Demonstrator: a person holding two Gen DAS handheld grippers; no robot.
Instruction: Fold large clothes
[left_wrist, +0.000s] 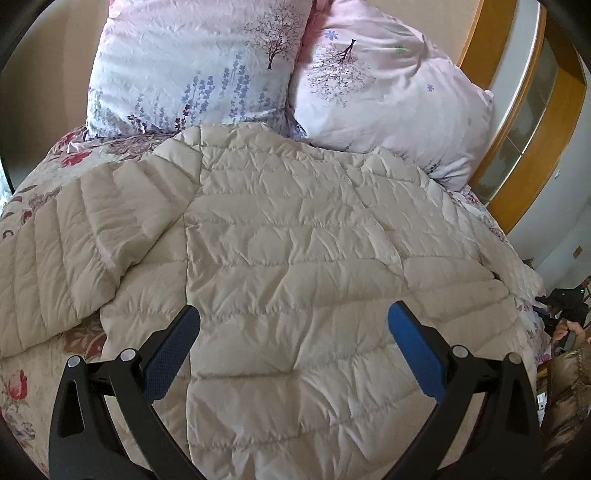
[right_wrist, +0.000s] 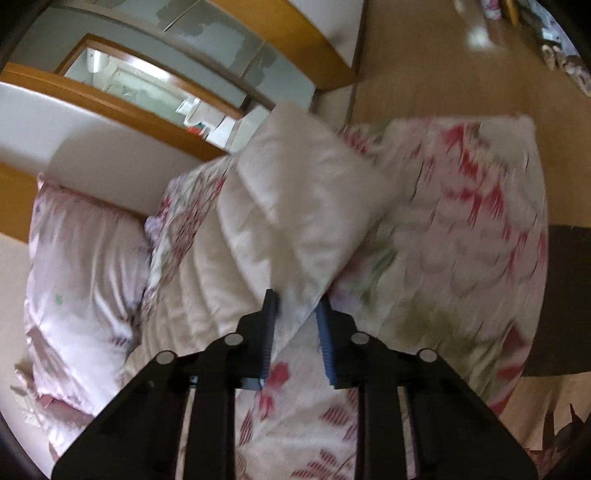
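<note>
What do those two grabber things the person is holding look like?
Both look alike. The left tool and right tool each have black, triangular arms with cut-out slots, round silver pins at the joints, and two flat blue textured pads. No cables or sleeves show.

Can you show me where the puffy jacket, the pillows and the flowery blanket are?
jacket (left_wrist: 295, 240): left wrist view, middle of its quilted back.
pillows (left_wrist: 192, 66): left wrist view, front of the left one.
blanket (right_wrist: 461, 229): right wrist view, its flowered top.

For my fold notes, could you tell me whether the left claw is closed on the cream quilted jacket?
No, the left claw stands wide open above the cream quilted jacket, its blue pads apart and pinching nothing.
</note>
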